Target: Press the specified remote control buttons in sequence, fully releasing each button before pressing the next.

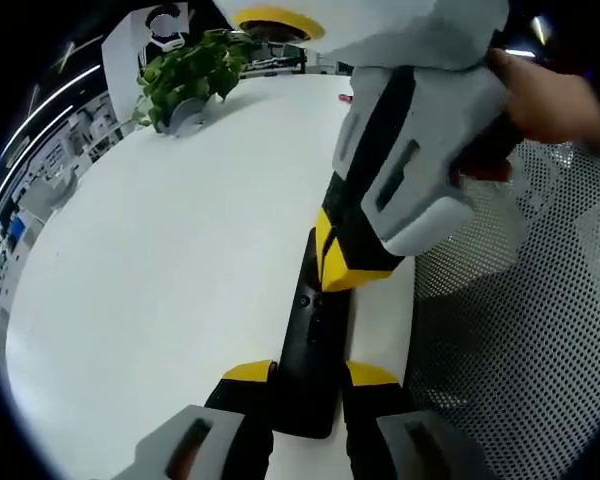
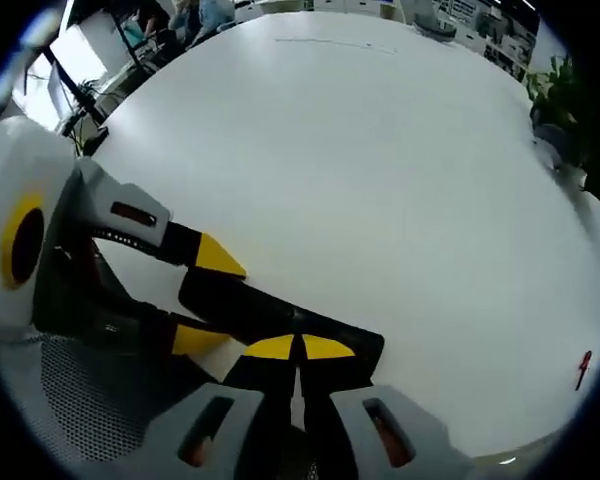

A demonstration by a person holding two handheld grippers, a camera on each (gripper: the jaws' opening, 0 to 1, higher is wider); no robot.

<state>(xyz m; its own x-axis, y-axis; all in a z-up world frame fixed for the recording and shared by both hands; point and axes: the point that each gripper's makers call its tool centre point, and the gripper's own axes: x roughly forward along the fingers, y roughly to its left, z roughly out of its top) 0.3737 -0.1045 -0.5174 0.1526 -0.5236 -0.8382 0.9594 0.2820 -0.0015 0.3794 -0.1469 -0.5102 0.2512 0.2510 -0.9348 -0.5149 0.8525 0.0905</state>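
Observation:
A black remote control (image 1: 315, 310) lies lengthwise on the white table (image 1: 160, 260). My left gripper (image 1: 310, 373) is shut on its near end, one yellow-tipped jaw on each side. From the upper right my right gripper (image 1: 330, 262) reaches in, held by a hand (image 1: 550, 100), its tips down on the upper part of the remote. In the right gripper view my right gripper (image 2: 300, 347) is shut, yellow tips together on the remote (image 2: 270, 310). The left gripper (image 2: 208, 298) clamps the remote's other end from the left.
A potted green plant (image 1: 185, 75) stands at the table's far side, also seen as the plant (image 2: 570, 100) at the right edge. A small red pen (image 2: 583, 368) lies on the table. A mesh chair (image 1: 520, 330) is beside the table edge.

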